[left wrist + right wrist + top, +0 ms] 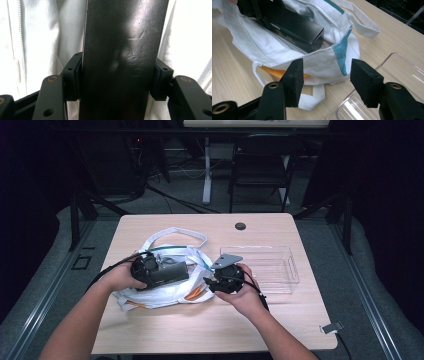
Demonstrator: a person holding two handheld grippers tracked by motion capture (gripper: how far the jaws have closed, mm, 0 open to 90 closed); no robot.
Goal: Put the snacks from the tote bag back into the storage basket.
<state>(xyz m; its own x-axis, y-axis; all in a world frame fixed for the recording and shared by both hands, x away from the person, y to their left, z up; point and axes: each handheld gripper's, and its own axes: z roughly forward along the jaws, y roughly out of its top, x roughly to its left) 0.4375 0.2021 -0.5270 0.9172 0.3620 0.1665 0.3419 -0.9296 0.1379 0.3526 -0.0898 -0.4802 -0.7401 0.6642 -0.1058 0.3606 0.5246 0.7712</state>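
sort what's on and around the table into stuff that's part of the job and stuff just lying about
In the job:
- black box, between the pads of the left hand-held gripper
- white bag the box sits in
- right hand-held gripper, open at the bag's rim
- clear tray, beside the bag, probably in the job

Lying about:
- folding chair behind the table
- grommet

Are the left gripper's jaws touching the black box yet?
Touching. In the left gripper view, both pads press the sides of the black box, no gap visible.

bags: 1 white bag [165, 270] | black boxes: 1 [170, 272] | clear trays: 1 [277, 265] | grippers: 2
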